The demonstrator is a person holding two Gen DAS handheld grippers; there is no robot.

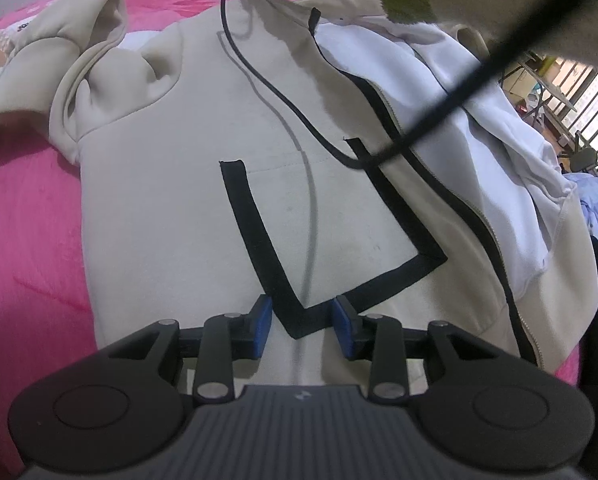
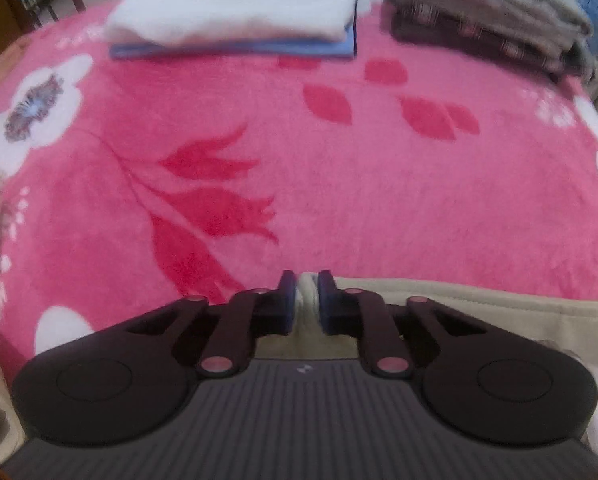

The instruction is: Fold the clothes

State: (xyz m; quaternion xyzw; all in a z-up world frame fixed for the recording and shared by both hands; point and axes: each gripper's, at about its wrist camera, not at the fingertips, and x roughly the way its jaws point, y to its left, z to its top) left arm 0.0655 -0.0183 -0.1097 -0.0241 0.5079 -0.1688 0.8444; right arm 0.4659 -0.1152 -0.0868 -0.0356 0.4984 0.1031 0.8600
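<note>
The beige jacket (image 1: pixel 171 208) lies spread on the pink blanket (image 2: pixel 339 184), front panel up and white lining showing at the right, laid flat for folding. The right gripper (image 2: pixel 307 300) pinches its edge to carry a fold. The left gripper (image 1: pixel 302 320), fingers apart astride the black trim, seems to steady it. Folded stacks (image 2: pixel 235 8) wait far off.

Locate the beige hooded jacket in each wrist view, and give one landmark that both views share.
Left wrist: the beige hooded jacket fills the middle, spread out, hood at upper left.
Right wrist: only an edge at lower right, a fold pinched in the right gripper.
Shared landmark: the pink floral blanket under it.
</note>
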